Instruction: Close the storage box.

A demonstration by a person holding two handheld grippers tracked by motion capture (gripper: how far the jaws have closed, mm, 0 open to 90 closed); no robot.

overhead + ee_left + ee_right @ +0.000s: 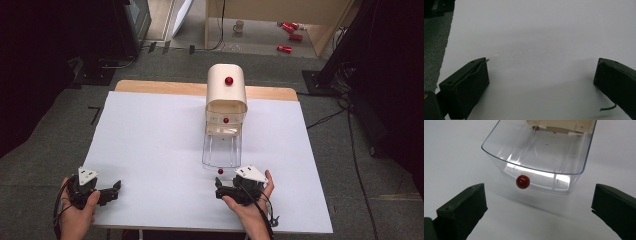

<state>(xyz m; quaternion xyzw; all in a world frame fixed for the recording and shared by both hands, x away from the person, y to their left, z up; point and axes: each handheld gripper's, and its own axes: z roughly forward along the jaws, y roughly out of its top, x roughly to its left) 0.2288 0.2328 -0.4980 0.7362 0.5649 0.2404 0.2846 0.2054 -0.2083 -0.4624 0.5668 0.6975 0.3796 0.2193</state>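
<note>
A small cabinet (226,90) of cream colour stands at the far middle of the white table (160,150). It has a round red knob on its top drawer and another one on the drawer under it. The lowest drawer (222,150), made of clear plastic, is pulled far out toward the person. Its red knob (220,171) sits on the front wall, near the table surface.

The right gripper (226,192) is held in the person's right hand (250,205), close to the near edge of the table. It stands just in front of the drawer and does not touch it. In the right gripper view the jaws are spread wide and hold nothing; the knob (523,182) is seen between them but farther away, on the clear front of the drawer (536,155).

The left gripper (112,192) is held in the left hand (77,215) at the near left corner, well apart from the cabinet. Its jaws are also spread, with bare table (536,37) between them.
</note>
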